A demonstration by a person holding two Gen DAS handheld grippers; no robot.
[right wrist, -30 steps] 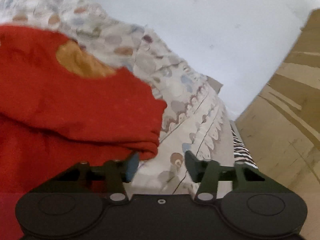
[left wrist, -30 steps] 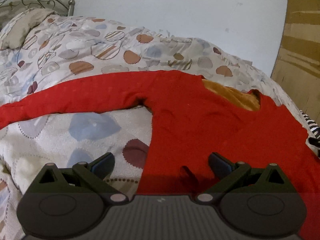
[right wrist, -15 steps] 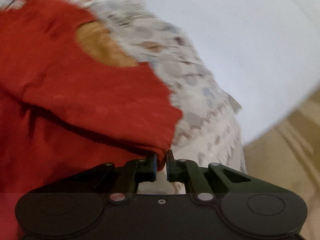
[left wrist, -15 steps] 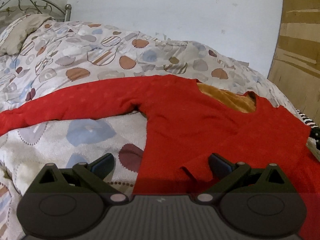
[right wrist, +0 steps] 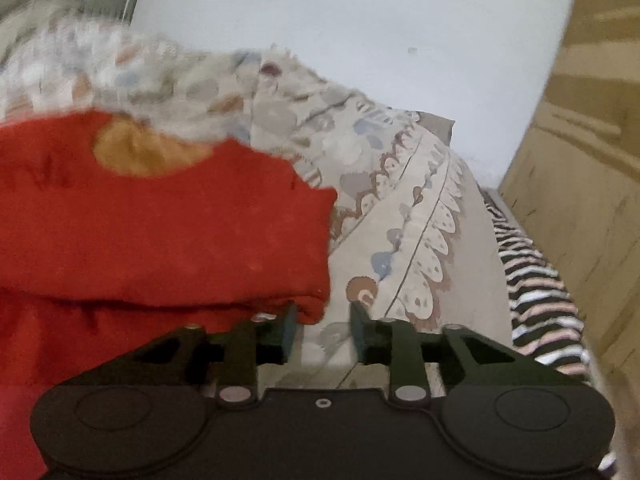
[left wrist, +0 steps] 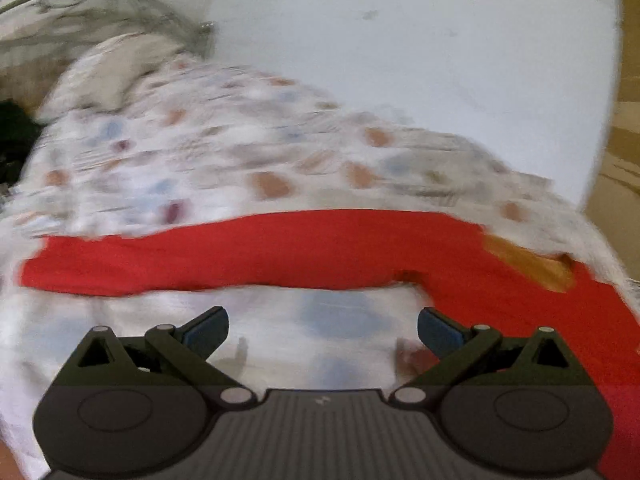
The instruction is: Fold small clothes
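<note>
A red long-sleeved top [left wrist: 500,280] with an orange-lined neck lies on the patterned quilt. In the left wrist view its sleeve [left wrist: 200,260] stretches out to the left, just beyond my left gripper [left wrist: 323,330], which is open and empty over the quilt. In the right wrist view the top's right side [right wrist: 180,240] is folded over the body. My right gripper [right wrist: 323,330] is open, with the folded corner of the top just ahead of its left finger.
The quilt [left wrist: 240,152] covers the bed, with a pillow [left wrist: 120,64] and metal headboard at far left. A white wall stands behind. A wooden panel [right wrist: 580,140] rises on the right, beside a striped cloth [right wrist: 536,300] at the bed's edge.
My right gripper, shut on the folded corner half a second ago, has opened and let it go. My left gripper has swung left, toward the outstretched sleeve; its view is blurred.
</note>
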